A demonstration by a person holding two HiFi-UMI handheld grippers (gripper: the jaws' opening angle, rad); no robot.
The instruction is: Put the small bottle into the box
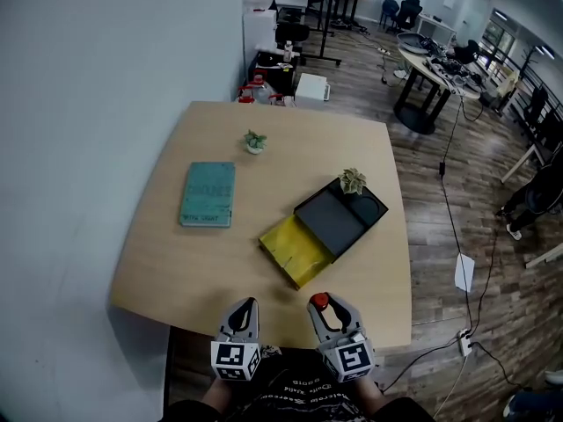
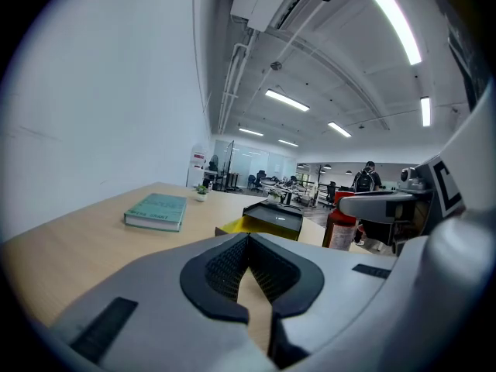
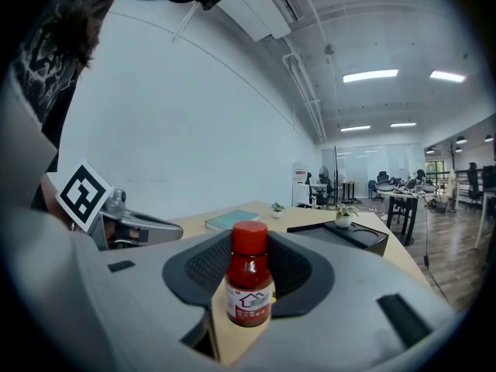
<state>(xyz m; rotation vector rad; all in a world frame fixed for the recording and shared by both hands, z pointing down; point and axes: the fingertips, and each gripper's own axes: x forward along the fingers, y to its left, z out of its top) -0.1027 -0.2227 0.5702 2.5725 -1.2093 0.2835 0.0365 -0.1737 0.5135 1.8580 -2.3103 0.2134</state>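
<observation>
R gripper clamps small bottle upright at table's near edge. L gripper beside, jaws together, empty; box twd right edge.

You can count one small bottle, one box, one green book and two potted plants: the upper-centre plant and the box-side plant.

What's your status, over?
Right gripper shut on small bottle. Left gripper shut, empty. Box open ahead, small plant at its far corner.
</observation>
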